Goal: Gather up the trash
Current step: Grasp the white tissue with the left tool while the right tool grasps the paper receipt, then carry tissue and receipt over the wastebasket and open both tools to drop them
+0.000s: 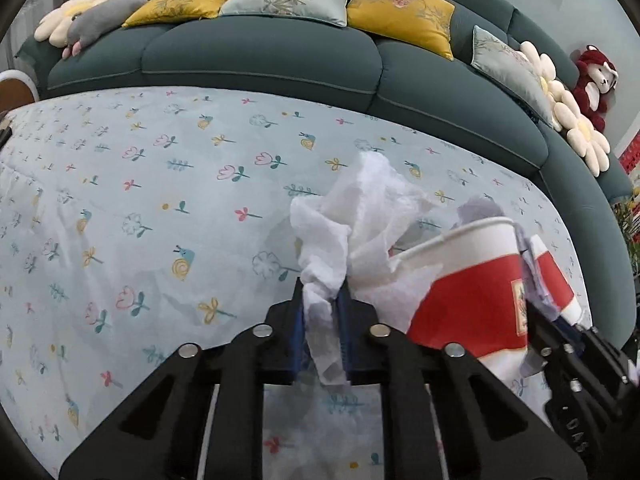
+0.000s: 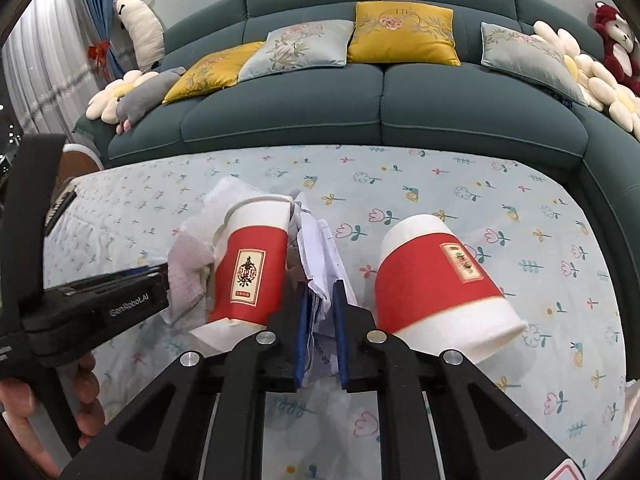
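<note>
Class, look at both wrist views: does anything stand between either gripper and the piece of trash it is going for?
No. The left gripper is already shut on the white tissue, and the right gripper is shut on the crumpled paper. The two red and white paper cups only flank that paper, one on each side.

"GenRobot.AI" is printed in pale letters on the left tool's (image 2: 158,280) black body, at nine o'clock in the right wrist view.

Home living room. Teal sofa (image 2: 384,120) at 12 o'clock with embroidered cushions (image 2: 404,34) and plush toys (image 2: 616,44); curtain (image 2: 96,32) at 10 o'clock. Floral-cloth table (image 2: 480,200) in front.
</note>
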Demonstrator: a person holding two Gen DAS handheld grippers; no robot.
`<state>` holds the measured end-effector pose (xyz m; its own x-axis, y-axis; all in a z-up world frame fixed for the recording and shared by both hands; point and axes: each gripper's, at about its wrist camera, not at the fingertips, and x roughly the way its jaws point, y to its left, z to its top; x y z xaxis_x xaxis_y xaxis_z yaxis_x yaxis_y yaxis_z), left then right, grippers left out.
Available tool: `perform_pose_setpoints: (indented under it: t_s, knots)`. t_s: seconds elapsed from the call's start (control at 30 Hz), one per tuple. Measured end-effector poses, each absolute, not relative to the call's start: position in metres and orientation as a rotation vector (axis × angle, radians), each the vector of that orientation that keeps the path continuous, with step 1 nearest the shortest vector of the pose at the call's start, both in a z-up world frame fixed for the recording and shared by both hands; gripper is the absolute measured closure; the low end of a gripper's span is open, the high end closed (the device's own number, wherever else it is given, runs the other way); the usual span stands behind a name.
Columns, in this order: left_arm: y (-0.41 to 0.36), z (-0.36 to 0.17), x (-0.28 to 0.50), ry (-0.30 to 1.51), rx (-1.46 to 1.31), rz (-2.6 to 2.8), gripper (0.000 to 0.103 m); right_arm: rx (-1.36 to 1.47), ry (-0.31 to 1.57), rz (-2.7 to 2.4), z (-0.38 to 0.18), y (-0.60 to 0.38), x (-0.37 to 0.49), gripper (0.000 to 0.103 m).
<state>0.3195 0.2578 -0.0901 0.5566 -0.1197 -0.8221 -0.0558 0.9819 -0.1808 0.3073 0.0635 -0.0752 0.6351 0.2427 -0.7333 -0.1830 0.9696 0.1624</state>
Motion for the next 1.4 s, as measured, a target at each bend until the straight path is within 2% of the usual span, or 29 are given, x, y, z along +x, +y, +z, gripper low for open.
perform_pose_setpoints:
  t_s: [0.33,0.63,1.0,1.4]
  knots:
    - [0.234,-0.038,0.275,0.897,-0.184,-0.071,0.093,0.102,0.759,0.217,-0.024,0.036,0.265,0.092]
    - [0.166,0.009,0.231,0.832,-0.140,-0.168,0.093,0.133,0.693,0.160,0.013,-0.016,0.216,0.092]
    - [0.047,0.018,0.185,0.845,-0.070,-0.342,0.093,0.203,0.657,0.015,0.024,-0.122,0.145,0.092]
    - [-0.077,0.006,0.132,0.878,0.044,-0.526,0.093,0.302,0.648,-0.175,0.003,-0.240,0.067,0.092]
